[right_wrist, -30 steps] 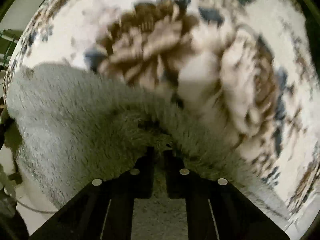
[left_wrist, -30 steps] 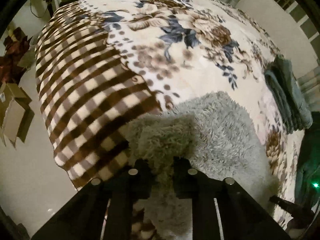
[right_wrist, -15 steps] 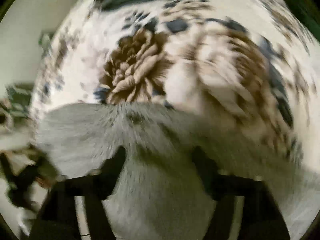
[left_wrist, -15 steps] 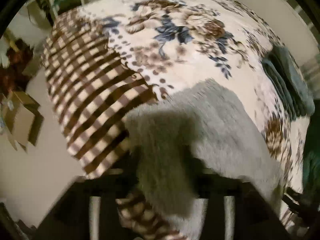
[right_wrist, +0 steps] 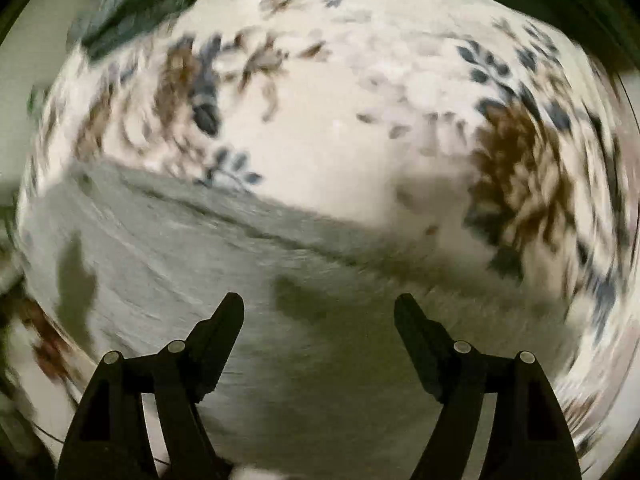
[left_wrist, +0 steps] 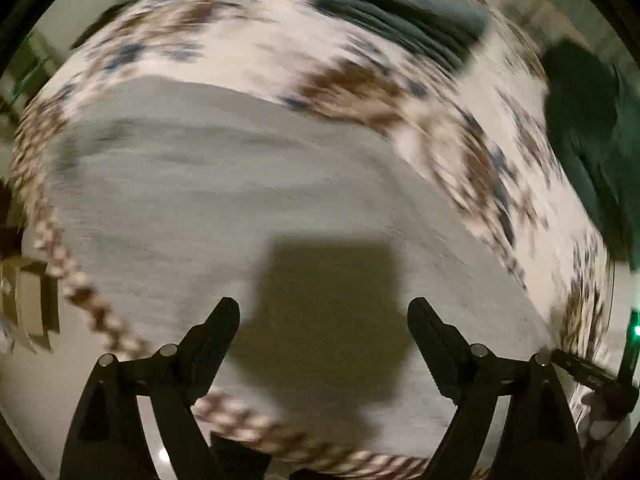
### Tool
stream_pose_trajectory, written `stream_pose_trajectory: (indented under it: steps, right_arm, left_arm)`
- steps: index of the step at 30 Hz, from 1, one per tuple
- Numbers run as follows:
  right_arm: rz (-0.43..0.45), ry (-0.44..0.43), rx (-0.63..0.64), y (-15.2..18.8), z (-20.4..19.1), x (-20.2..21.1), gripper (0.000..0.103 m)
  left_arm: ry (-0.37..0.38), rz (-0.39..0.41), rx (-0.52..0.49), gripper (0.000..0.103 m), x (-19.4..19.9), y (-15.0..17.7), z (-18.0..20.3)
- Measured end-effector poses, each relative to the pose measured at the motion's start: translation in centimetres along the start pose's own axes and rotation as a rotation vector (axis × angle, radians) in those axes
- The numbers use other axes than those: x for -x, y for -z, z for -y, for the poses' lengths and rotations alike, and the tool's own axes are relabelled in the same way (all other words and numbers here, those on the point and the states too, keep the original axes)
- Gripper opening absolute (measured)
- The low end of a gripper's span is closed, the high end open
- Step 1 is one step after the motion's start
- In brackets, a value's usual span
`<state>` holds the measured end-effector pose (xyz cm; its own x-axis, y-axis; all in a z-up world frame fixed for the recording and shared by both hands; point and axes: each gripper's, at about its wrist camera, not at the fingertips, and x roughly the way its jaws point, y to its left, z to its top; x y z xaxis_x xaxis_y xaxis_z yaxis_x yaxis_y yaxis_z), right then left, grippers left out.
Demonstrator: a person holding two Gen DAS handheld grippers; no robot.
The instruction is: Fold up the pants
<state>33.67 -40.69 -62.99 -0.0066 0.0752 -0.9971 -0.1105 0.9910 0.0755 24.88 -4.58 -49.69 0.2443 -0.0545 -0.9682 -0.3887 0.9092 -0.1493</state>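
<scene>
the grey fleece pants (left_wrist: 224,184) are laid flat on the floral blanket (left_wrist: 256,44) of the bed. the left claw (left_wrist: 323,322) is opening, nothing between its jaws; the right claw (right_wrist: 319,316) is released and empty. a layer could be slid askew if snagged.

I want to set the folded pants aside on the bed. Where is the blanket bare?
The floral blanket lies bare beyond the far edge of the grey pants, up to the dark green folded pile. That pile and the dark heap crowd the far side. The checked border leaves no room.
</scene>
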Motion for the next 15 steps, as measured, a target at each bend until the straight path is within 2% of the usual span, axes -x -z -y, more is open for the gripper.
stream_pose_trajectory:
  steps: [1, 2, 3, 5, 7, 9, 11, 13, 14, 15]
  right_arm:
    - [-0.017, 0.028, 0.052, -0.3, -0.3, -1.0, 0.070]
    - [-0.030, 0.054, 0.087, -0.4, -0.3, -1.8, 0.034]
    - [-0.043, 0.090, 0.110, -0.5, -0.1, -2.6, 0.004]
    - [0.006, 0.114, 0.133, -0.6, 0.4, -2.5, 0.004]
    - [0.084, 0.129, 0.075, -0.9, 1.8, -1.3, 0.003]
    - [0.121, 0.113, 0.023, -1.0, 3.3, -0.6, 0.000]
    - [0.080, 0.062, -0.061, -0.4, 5.1, -0.6, 0.003]
    - [0.098, -0.001, -0.146, 2.1, 6.6, 1.2, 0.024]
    - [0.129, -0.040, -0.196, 4.2, 7.3, 2.7, 0.047]
    - [0.142, -0.071, -0.236, 5.8, 7.8, 3.7, 0.055]
  left_arm:
    - [0.008, -0.017, -0.029, 0.086, -1.1, 0.2, 2.2]
    - [0.000, -0.033, -0.053, 0.086, -2.1, 0.3, 3.8]
    - [-0.004, -0.048, -0.073, 0.086, -3.0, 0.3, 5.3]
    - [-0.012, -0.063, -0.112, 0.086, -4.1, 0.4, 7.8]
    - [-0.025, -0.053, -0.139, 0.086, -4.2, 0.7, 9.0]
    - [-0.048, -0.048, -0.148, 0.086, -3.8, 1.2, 9.2]
    - [-0.049, -0.059, -0.142, 0.086, -3.0, 2.6, 8.4]
    - [-0.056, -0.064, -0.124, 0.086, -1.8, 4.5, 6.8]
    - [-0.065, -0.071, -0.115, 0.086, -1.5, 5.4, 6.2]
    - [-0.078, -0.081, -0.097, 0.086, -1.1, 6.5, 5.1]
